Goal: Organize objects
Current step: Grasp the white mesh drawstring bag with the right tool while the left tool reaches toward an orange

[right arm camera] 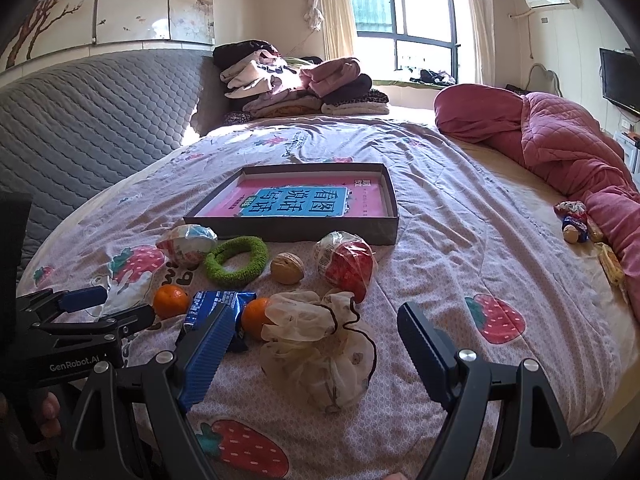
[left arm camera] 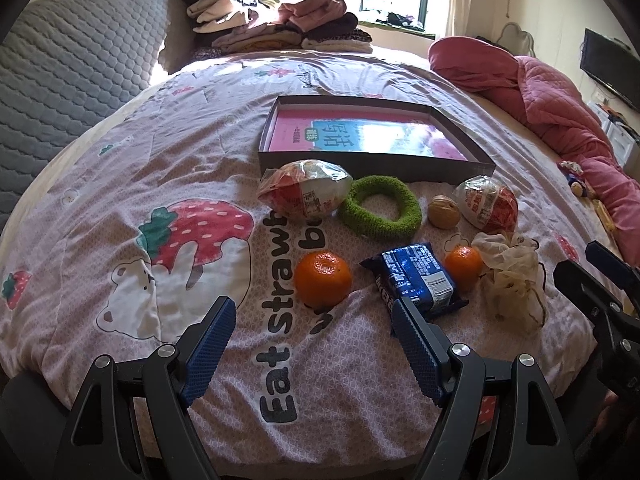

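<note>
While both sets of fingers stand spread and empty over the bed (left arm camera: 120, 152), the gauze pouch (right arm camera: 320, 356) lies low in the frame between the right gripper (right arm camera: 310, 344)'s tips — nearer than the left gripper (left arm camera: 312, 332) — the shallow box (right arm camera: 384, 184) beyond it.

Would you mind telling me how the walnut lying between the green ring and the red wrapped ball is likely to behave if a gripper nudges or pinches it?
The walnut looks round and free-standing, so a nudge would probably roll it. Its hard ridged shell may slip from the pads unless pinched centrally. The soft quilt should slow it.
</note>
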Demonstrator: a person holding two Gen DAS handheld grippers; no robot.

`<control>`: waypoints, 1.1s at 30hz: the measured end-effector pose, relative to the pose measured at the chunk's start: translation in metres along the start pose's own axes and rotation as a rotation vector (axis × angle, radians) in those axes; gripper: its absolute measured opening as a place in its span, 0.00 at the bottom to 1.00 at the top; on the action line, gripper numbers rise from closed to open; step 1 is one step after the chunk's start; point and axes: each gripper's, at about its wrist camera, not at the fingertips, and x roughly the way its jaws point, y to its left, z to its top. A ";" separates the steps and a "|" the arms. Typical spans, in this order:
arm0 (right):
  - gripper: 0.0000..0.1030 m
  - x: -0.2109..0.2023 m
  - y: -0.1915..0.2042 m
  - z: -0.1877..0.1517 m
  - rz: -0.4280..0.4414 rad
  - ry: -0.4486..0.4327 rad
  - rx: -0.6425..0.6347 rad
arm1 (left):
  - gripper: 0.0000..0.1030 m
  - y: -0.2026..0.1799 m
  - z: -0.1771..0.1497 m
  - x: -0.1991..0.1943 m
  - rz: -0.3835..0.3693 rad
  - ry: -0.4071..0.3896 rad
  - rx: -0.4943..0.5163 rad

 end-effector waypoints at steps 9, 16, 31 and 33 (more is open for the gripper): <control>0.81 0.003 -0.005 -0.011 0.013 0.032 0.005 | 0.79 0.005 -0.005 0.009 0.006 0.033 -0.003; 0.81 0.014 -0.013 -0.018 -0.006 0.085 0.010 | 0.79 0.005 -0.007 0.018 0.008 0.048 0.006; 0.81 0.064 -0.022 -0.024 0.010 0.184 0.010 | 0.79 0.009 0.000 0.047 -0.009 0.058 0.008; 0.81 0.068 -0.023 -0.025 0.031 0.192 0.016 | 0.79 0.010 0.002 0.052 -0.011 0.063 0.006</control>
